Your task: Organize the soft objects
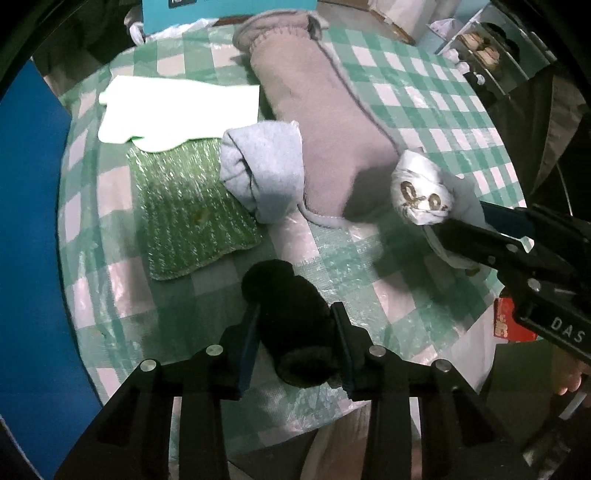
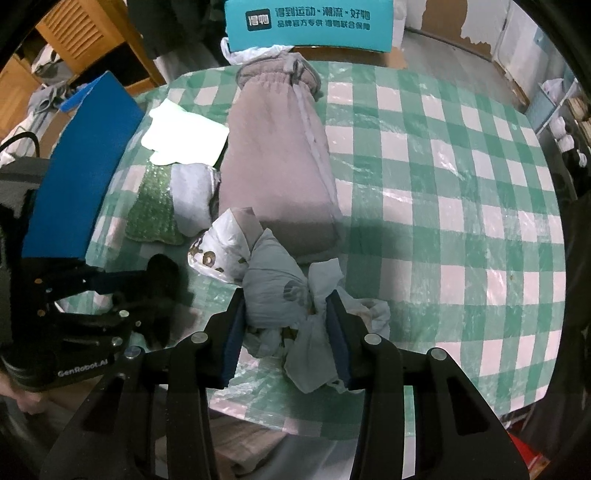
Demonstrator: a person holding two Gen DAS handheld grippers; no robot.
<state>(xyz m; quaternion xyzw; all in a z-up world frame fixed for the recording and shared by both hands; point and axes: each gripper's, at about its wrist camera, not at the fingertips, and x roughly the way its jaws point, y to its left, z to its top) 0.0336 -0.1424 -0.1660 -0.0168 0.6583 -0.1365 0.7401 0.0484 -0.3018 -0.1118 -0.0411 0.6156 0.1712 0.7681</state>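
A black fuzzy roll [image 1: 291,325] lies on the checked table, and my left gripper [image 1: 295,314] is shut on it, a pad against each side. In the right wrist view the same left gripper [image 2: 125,291] reaches in from the left with the black fuzzy roll [image 2: 162,273] at its tips. My right gripper [image 2: 286,310] is shut on a crumpled pale blue patterned cloth bundle [image 2: 277,291] resting on the table. From the left wrist view that cloth bundle [image 1: 421,192] sits at the right, with the right gripper [image 1: 498,236] on it.
A long mauve fleece garment [image 1: 325,122] lies folded down the middle of the green-and-white checked table [image 1: 424,99]. Left of it are a pale grey rolled cloth [image 1: 262,170], a green sparkly cloth [image 1: 184,206] and a white folded cloth [image 1: 177,107]. A teal box [image 2: 310,22] stands behind.
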